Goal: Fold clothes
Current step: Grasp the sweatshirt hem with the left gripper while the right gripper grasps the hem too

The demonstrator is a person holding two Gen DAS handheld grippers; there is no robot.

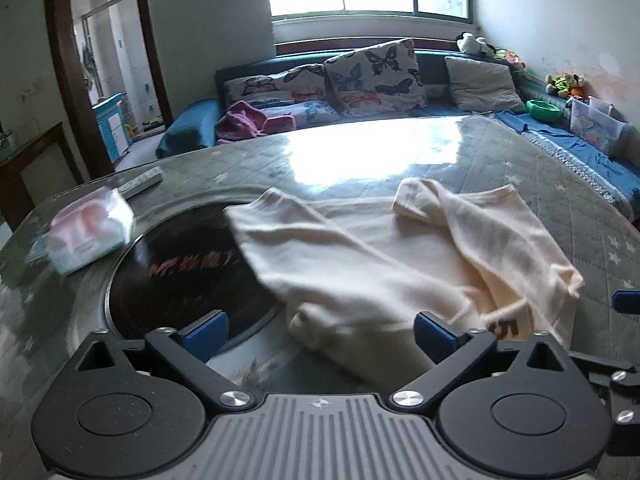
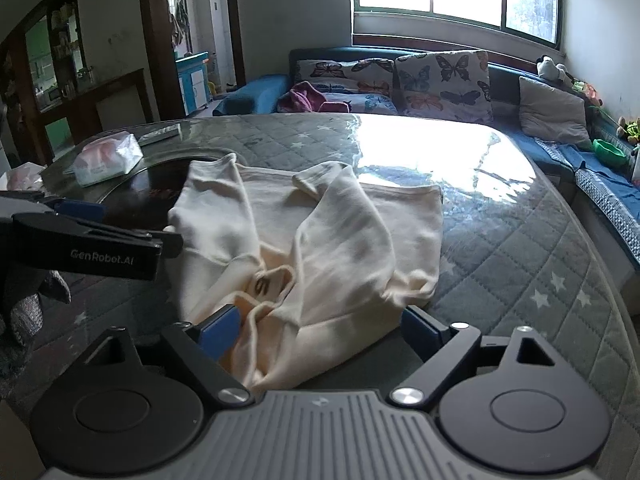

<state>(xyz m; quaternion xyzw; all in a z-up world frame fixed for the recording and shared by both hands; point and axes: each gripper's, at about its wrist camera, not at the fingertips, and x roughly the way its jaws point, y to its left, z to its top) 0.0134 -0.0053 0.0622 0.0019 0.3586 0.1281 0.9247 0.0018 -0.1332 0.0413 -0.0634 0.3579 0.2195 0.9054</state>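
A cream long-sleeved top lies on the round table with both sleeves folded in over its body; it also shows in the right wrist view. My left gripper is open, its blue fingers wide apart at the garment's near left edge, holding nothing. My right gripper is open at the near edge by the collar, with cloth lying between its fingers. The left gripper also shows from the side in the right wrist view.
The table has a quilted grey cover under clear plastic and a dark round centre. A tissue pack and a flat grey remote lie at its left. A blue sofa with cushions stands behind.
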